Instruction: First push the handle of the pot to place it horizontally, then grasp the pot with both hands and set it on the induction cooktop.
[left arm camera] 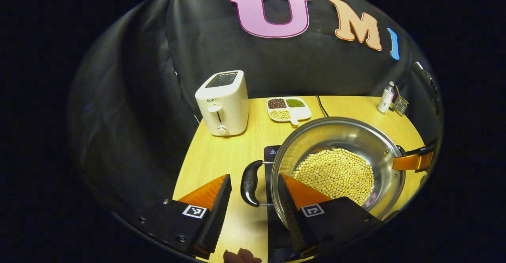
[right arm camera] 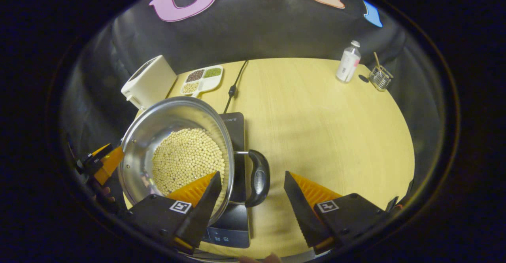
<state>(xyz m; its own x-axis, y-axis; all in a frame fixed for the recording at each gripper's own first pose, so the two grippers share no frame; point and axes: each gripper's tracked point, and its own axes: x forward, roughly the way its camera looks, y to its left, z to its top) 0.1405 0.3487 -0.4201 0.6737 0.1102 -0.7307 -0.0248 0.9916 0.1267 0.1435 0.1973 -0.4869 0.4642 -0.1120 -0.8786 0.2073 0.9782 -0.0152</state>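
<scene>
Both claws gape open, each straddling a pot handle without gripping: left claw (left arm camera: 253,205), right claw (right arm camera: 253,199). Steel pot (left arm camera: 348,136) of beans sits over the induction cooktop (right arm camera: 233,128), centre frame; placement looks done, so withdrawing comes next. Wooden surface (right arm camera: 316,116) carries a toaster (left arm camera: 223,103), upper left.

one steel pot (right arm camera: 174,152) with two black handles between the tongs, one induction cooktop (right arm camera: 233,199) under it, one toaster (left arm camera: 223,103), one four-part tray (left arm camera: 288,109) of beans beyond the tongs, one bottle (right arm camera: 348,66), one wire basket (right arm camera: 380,78), two grippers (left arm camera: 253,203)
</scene>
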